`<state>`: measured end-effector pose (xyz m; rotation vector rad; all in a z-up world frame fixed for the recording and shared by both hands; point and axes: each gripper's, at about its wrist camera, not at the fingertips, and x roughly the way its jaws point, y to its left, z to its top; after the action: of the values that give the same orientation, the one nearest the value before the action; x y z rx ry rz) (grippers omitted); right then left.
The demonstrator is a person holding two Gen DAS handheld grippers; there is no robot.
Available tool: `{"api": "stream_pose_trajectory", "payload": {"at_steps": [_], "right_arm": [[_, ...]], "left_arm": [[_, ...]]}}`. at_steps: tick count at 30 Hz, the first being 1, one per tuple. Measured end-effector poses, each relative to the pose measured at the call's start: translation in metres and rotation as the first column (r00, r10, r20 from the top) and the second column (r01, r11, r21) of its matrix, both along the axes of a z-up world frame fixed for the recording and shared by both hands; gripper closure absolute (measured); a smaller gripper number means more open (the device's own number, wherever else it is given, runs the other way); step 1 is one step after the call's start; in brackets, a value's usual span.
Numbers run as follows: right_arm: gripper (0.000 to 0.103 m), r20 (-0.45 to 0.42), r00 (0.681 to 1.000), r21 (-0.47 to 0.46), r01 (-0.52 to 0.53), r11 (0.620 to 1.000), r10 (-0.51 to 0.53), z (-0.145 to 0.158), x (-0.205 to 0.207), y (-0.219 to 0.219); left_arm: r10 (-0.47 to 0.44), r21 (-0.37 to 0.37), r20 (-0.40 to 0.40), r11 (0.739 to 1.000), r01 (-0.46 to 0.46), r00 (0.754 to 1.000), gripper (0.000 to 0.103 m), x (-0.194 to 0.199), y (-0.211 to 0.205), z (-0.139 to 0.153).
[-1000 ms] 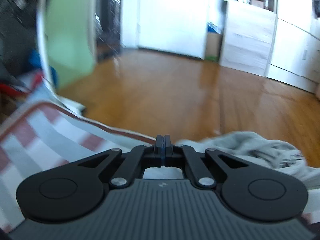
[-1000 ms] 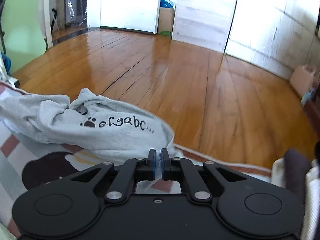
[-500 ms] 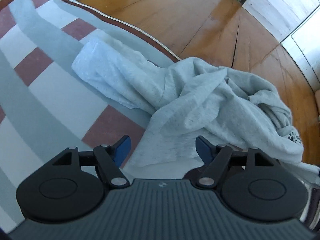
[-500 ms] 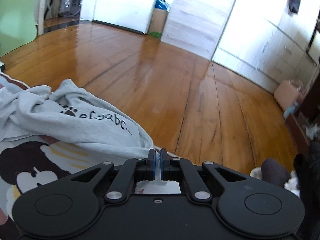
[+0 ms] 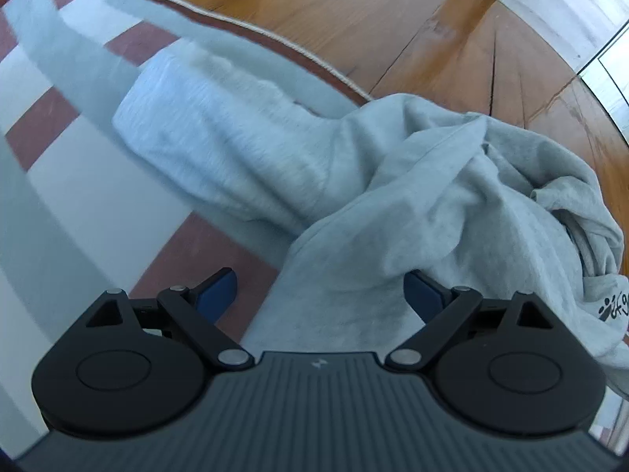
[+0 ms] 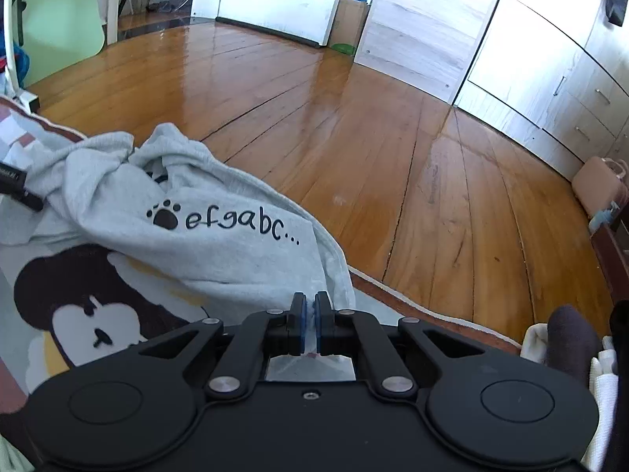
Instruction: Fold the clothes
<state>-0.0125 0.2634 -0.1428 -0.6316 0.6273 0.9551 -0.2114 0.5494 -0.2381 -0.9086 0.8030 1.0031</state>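
A crumpled grey shirt [image 5: 393,204] lies on a striped mat [image 5: 78,196] near its edge. My left gripper [image 5: 320,295] is open, its blue pads either side of a grey fold just in front of it. In the right wrist view the same shirt [image 6: 204,236] shows a black paw print and the letters "efgabc...". My right gripper [image 6: 310,322] is shut on the shirt's near corner, a thin strip of cloth between the pads.
Wooden floor [image 6: 393,157] lies beyond the mat's brown border. White cupboards [image 6: 550,78] stand at the back right. A pile of dark and white clothes [image 6: 570,342] sits at the right. A cartoon print [image 6: 98,314] shows on the mat.
My left gripper opened and tipped down from the room onto the shirt, then moved closer to it. My right gripper stayed shut on the shirt corner and shifted slightly.
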Motion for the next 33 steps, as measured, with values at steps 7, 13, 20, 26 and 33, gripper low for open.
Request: {"api": "stream_pose_trajectory", "payload": {"at_steps": [7,13,20,26,33], "right_arm": [[0.097,-0.097,0.995,-0.073,-0.007,0.997,0.0,-0.025,0.015,0.005],[0.1,-0.115,0.992,0.177,0.061,0.982,-0.041,0.03,0.025,-0.012],[0.1,0.031,0.999,0.297,0.031,0.954,-0.043,0.121,0.016,-0.033],[0.099,-0.18,0.983,0.285,0.086,0.955,-0.035,0.131,0.003,-0.09],[0.099,-0.439,0.898,-0.104,-0.041,0.994,-0.009,0.04,-0.035,-0.134]], "left_arm": [[-0.094,0.179,-0.096,0.978,0.11,0.991,0.098,0.027,-0.023,0.012],[-0.038,0.426,0.115,0.905,-0.015,0.993,0.098,-0.013,-0.028,0.104],[-0.064,0.497,0.227,0.866,-0.059,0.972,0.098,-0.057,-0.042,0.158],[-0.15,0.402,0.222,0.914,0.049,0.964,0.098,-0.115,-0.09,0.156],[-0.238,-0.083,0.109,0.965,0.247,0.965,0.096,-0.177,-0.115,0.102]]}}
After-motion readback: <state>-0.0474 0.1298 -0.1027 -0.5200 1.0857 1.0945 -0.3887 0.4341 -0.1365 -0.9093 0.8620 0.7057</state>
